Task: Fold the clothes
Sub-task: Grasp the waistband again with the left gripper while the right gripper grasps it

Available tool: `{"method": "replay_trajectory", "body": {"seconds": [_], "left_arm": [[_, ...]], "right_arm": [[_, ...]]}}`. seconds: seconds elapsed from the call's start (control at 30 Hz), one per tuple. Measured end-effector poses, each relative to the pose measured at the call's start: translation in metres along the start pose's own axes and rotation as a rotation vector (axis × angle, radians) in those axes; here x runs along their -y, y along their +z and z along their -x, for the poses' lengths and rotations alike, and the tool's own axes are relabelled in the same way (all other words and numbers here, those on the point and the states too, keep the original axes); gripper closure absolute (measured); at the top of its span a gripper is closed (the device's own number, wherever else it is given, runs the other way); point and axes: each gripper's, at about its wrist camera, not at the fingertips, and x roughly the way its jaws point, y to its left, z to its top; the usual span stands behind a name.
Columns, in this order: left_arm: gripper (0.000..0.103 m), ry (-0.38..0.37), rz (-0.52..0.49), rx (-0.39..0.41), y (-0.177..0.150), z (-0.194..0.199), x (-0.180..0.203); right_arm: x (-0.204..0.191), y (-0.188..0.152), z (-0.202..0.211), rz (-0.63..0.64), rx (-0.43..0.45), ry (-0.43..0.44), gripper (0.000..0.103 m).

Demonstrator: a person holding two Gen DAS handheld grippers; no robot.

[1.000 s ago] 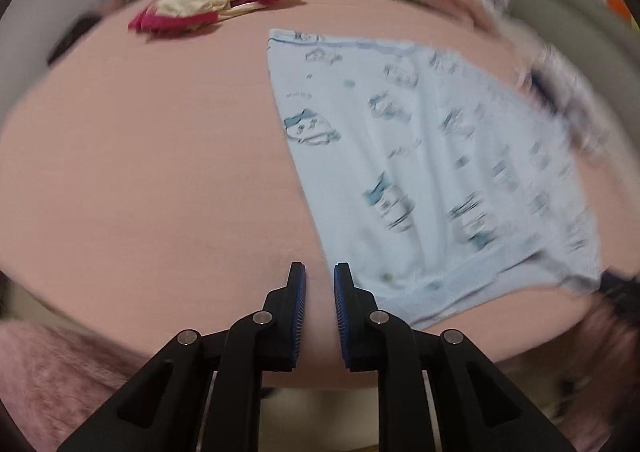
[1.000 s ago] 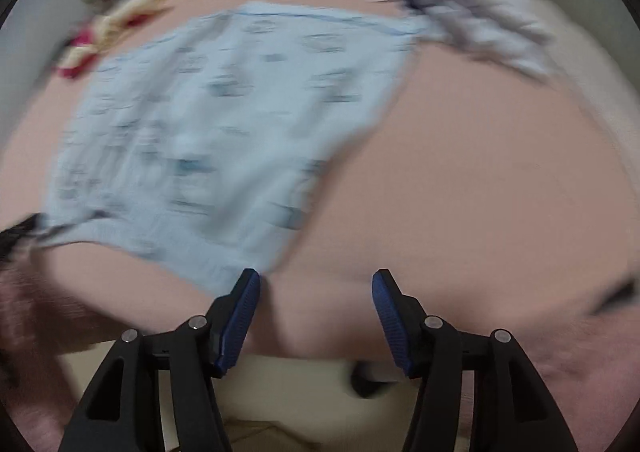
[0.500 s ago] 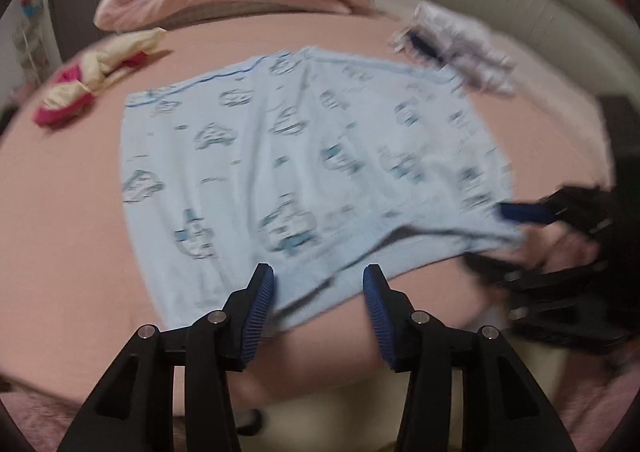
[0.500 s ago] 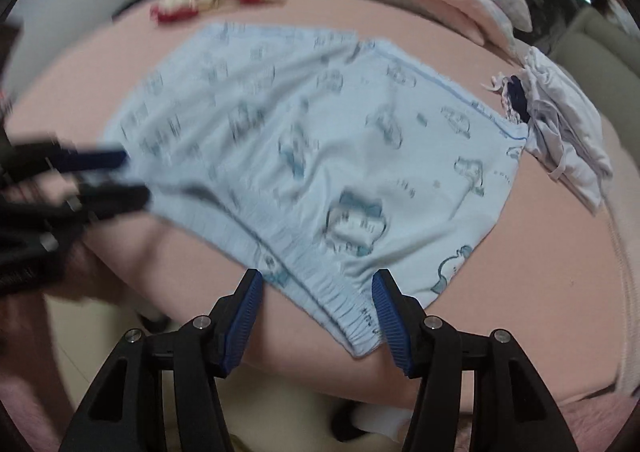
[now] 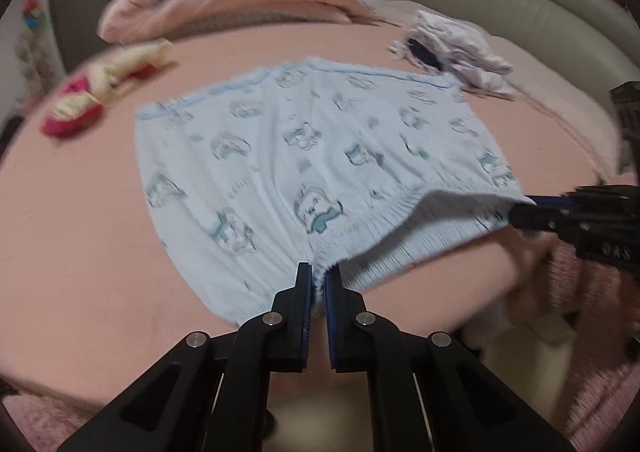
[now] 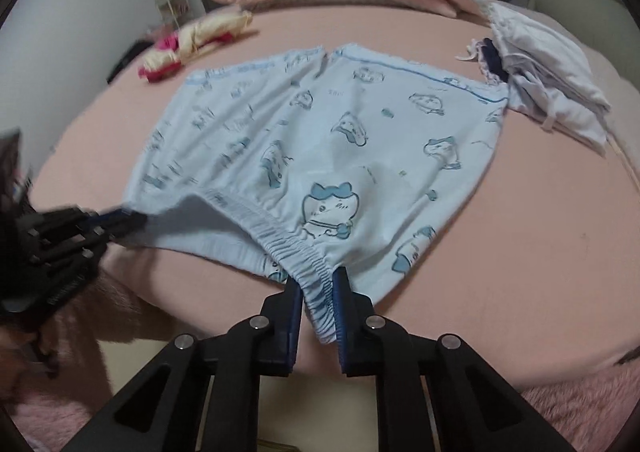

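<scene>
A second before, the left claw (image 5: 318,284) was nearly closed on nothing over bare bed (image 5: 80,232) sheet beside the shorts (image 5: 320,156), and the right claw (image 6: 318,292) was spread wide off their corner. Half a second before, both claws were held wide at the elastic waistband (image 6: 288,240). Since then both were closed onto the waistband, the fabric was bunched between the pads, and the band's upper layer was lifted clear of the lower one.

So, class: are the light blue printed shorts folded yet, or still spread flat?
Spread, not folded: the shorts lie open on the bed, both grippers pinching the waistband.
</scene>
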Motion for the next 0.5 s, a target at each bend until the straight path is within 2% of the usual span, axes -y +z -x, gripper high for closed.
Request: {"method": "replay_trajectory", "body": {"seconds": [0.13, 0.17, 0.2, 0.27, 0.33, 0.4, 0.43, 0.5], "left_arm": [[0.096, -0.066, 0.015, -0.092, -0.008, -0.01, -0.004], [0.096, -0.094, 0.039, -0.094, -0.008, -0.008, -0.008], [0.096, -0.121, 0.063, -0.096, -0.007, -0.005, -0.012], [0.096, -0.175, 0.112, -0.097, -0.006, -0.001, -0.019], [0.096, -0.202, 0.175, -0.024, -0.003, 0.01, -0.029], [0.096, -0.169, 0.242, 0.021, 0.003, 0.013, -0.04], [0.096, -0.147, 0.273, 0.025, 0.005, 0.011, -0.046], [0.096, -0.091, 0.326, -0.041, 0.002, -0.002, -0.057]], "right_arm": [[0.011, -0.007, -0.01, -0.029, -0.087, 0.011, 0.09], [0.013, -0.008, -0.013, -0.036, -0.108, 0.013, 0.09], [0.015, -0.01, -0.014, -0.041, -0.125, 0.016, 0.084], [0.013, -0.009, -0.005, -0.027, -0.094, 0.025, 0.075], [0.01, -0.007, 0.004, -0.018, -0.06, 0.039, 0.073], [0.016, 0.001, 0.016, -0.079, 0.033, 0.086, 0.072], [0.017, 0.004, 0.015, -0.093, 0.054, 0.079, 0.066], [0.02, 0.011, 0.013, -0.118, 0.087, 0.057, 0.056]]}}
